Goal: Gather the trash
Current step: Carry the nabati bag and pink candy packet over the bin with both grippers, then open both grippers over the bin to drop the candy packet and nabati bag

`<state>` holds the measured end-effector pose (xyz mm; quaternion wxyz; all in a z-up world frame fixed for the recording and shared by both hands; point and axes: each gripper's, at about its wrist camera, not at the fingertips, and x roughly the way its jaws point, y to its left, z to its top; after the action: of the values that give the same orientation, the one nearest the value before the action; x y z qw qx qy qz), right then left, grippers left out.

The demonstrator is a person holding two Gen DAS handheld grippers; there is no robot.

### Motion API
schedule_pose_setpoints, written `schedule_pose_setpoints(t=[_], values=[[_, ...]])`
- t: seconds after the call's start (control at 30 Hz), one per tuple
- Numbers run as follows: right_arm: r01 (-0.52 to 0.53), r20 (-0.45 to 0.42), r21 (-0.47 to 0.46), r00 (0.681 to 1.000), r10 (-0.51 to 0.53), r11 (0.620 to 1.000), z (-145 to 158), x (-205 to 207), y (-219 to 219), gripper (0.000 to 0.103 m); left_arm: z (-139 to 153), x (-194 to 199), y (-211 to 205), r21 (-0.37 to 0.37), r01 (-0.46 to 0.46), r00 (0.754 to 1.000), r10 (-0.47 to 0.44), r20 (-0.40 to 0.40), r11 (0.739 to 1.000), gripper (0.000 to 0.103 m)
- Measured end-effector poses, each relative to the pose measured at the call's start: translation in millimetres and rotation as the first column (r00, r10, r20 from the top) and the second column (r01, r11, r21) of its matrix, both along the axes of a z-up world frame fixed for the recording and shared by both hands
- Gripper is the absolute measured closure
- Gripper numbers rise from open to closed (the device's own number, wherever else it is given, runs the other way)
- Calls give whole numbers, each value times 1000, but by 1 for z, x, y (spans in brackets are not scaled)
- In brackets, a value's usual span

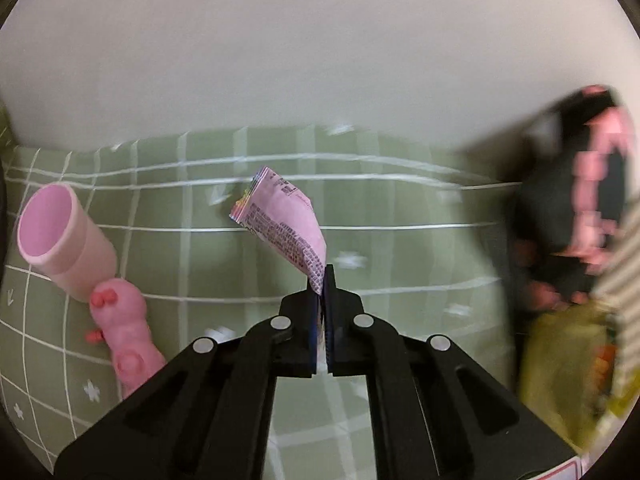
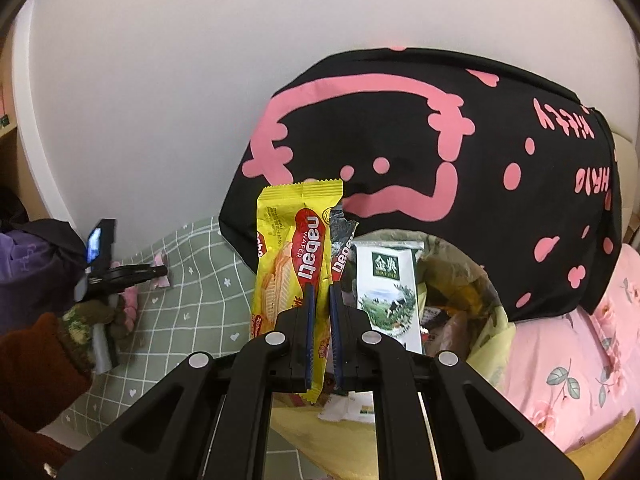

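Two wrappers are held up off the bed. One pink wrapper point(image 1: 286, 228) is pinched at its corner by the left gripper point(image 1: 322, 280), whose jaws are squeezed tight on it, above the green checked sheet point(image 1: 400, 248). One yellow wafer wrapper point(image 2: 294, 264) sits between the jaws of the right gripper point(image 2: 322, 292), which are almost closed and hold it just in front of a black bag with pink drawings point(image 2: 440, 152). Inside that bag is a green and white carton point(image 2: 390, 292). Near the left gripper, a pink cup point(image 1: 60, 236) and a pink toy point(image 1: 124, 332) lie on the sheet.
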<state>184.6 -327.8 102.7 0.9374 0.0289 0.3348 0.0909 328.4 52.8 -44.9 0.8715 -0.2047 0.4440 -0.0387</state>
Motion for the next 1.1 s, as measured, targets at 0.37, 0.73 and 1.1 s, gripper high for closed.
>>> schedule_pose_setpoints(t=[0.37, 0.73, 1.1], values=[[107, 86, -17, 991, -105, 994, 30, -7, -40, 94, 135, -50, -161, -56, 542, 823, -516, 237, 839, 100], [182, 72, -10, 981, -181, 983, 26, -28, -89, 94, 86, -65, -314, -11, 794, 608, -794, 31, 608, 100], [58, -24, -3, 998, -58, 998, -5, 6, -98, 94, 78, -43, -316, -22, 718, 696, -718, -6, 696, 61]])
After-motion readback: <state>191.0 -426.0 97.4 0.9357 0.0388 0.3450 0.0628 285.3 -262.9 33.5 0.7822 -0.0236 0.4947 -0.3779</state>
